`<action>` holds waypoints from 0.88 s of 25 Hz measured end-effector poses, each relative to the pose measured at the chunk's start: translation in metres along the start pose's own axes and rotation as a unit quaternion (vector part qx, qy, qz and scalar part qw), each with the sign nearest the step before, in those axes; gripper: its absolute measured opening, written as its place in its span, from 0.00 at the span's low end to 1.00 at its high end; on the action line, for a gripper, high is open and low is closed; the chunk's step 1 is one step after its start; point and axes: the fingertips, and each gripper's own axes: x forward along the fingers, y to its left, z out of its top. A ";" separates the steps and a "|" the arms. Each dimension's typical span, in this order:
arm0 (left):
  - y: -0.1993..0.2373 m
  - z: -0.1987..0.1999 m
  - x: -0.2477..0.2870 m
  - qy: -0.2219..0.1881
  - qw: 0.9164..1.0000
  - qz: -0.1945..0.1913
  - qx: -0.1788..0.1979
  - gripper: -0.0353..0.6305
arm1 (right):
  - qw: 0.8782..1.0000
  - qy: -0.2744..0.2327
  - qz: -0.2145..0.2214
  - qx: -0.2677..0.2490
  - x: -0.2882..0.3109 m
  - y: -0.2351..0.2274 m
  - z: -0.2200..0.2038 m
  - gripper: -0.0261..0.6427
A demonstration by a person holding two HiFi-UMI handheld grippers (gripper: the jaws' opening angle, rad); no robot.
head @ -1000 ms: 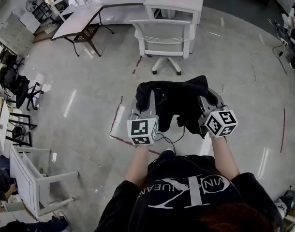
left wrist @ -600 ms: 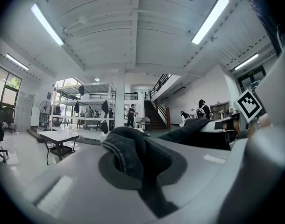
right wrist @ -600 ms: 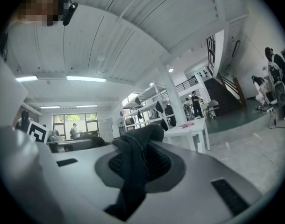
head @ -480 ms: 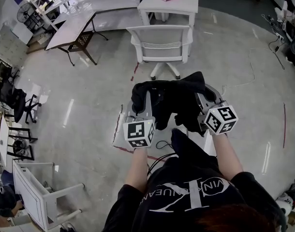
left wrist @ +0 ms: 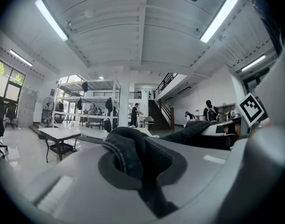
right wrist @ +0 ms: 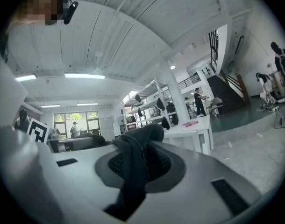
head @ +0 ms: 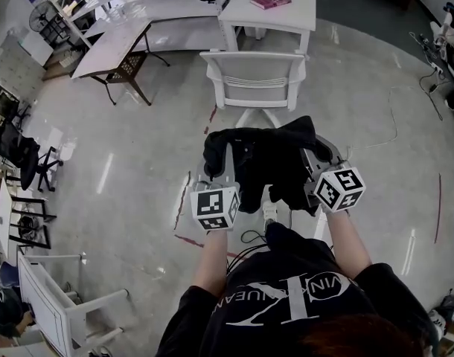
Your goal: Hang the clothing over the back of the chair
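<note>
A black garment [head: 268, 162] hangs bunched between my two grippers, held out in front of the person's chest. My left gripper [head: 228, 149] is shut on its left end, and dark cloth [left wrist: 131, 149] is pinched between the grey jaws. My right gripper [head: 321, 152] is shut on the other end, with a fold of cloth [right wrist: 133, 160] clamped between its pads. The white swivel chair [head: 257, 76] stands just beyond the garment, its slatted back turned toward me. Both grippers point level at it, side by side.
Behind the chair is a white desk [head: 290, 10] with a pink book [head: 270, 1]. Long white tables [head: 130, 32] run to the left. A black office chair [head: 22, 136] is at far left, a white frame [head: 52, 292] at lower left. A cable [head: 251, 236] lies by the person's feet.
Both grippers have moved forward together with the garment still gripped. The white chair now sits closer to them in the head view.
</note>
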 end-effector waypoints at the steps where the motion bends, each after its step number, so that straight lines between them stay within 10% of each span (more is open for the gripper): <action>1: 0.004 0.000 0.006 0.002 1.000 0.001 -0.001 0.10 | 1.000 0.001 0.001 0.000 0.007 -0.003 0.000 0.12; 22: 0.062 0.010 0.114 0.011 1.000 0.020 -0.004 0.10 | 0.999 0.016 0.030 -0.005 0.119 -0.048 0.015 0.12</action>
